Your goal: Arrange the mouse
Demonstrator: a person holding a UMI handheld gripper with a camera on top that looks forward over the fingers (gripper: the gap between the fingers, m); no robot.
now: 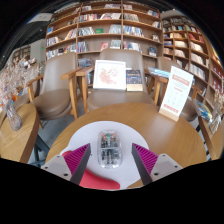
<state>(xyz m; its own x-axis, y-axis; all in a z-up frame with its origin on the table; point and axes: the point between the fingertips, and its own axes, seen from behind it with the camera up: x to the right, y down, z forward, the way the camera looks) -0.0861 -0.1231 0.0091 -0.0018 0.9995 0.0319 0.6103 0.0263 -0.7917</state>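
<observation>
A library or bookshop reading room is shown. The far wall is lined with tall wooden bookshelves point(100, 30), filled row upon row with books, and further shelving point(190, 55) is carried round the side. Wooden chairs point(55, 100) are drawn up at round wooden tables point(150, 125). An open picture book point(109, 74) is propped for display behind the nearest table, and a printed notice on a stand point(176, 92) is set beside it. What is printed on it cannot be read, though it may be a sign for visitors.
</observation>
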